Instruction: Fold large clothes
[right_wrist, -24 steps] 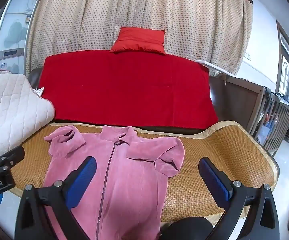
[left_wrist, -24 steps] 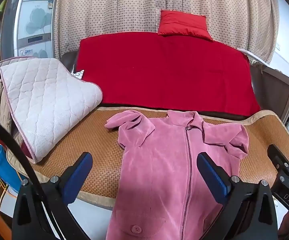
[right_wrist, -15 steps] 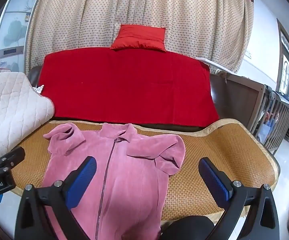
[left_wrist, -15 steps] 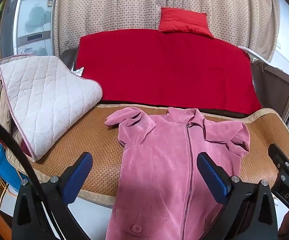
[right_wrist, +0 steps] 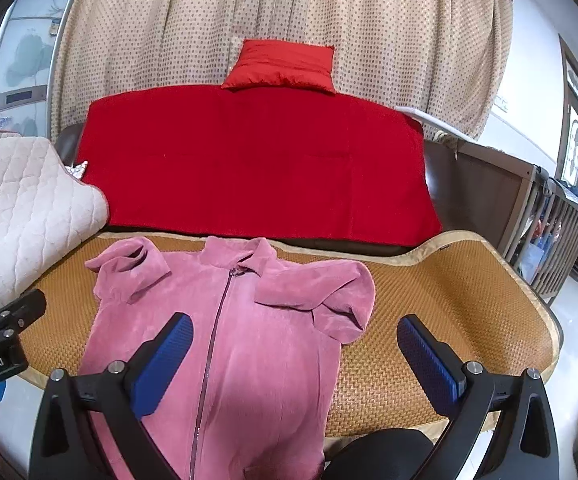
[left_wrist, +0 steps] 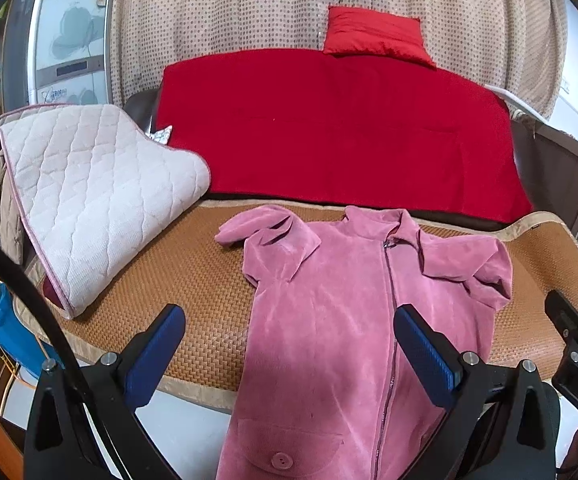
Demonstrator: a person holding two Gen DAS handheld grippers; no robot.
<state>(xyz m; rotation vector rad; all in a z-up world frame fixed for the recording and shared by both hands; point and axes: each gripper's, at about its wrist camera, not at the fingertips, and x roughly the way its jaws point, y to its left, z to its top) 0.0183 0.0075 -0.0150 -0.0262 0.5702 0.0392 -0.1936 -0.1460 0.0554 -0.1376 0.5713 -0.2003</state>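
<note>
A pink zip-front garment point(left_wrist: 329, 320) lies face up on a woven mat point(left_wrist: 193, 288), collar toward a red blanket point(left_wrist: 337, 128), both sleeves folded in across the shoulders and its lower part hanging over the mat's near edge. The left tool point(left_wrist: 289, 352) hovers above the garment's left side with jaws spread wide, nothing between them. The right tool point(right_wrist: 295, 356) hangs over the garment's right half, equally wide and empty. A quilted cream pad point(left_wrist: 89, 200) rests on the mat's left end. A red cushion point(right_wrist: 283, 65) sits atop the blanket, before a dotted curtain point(right_wrist: 329, 20).
</note>
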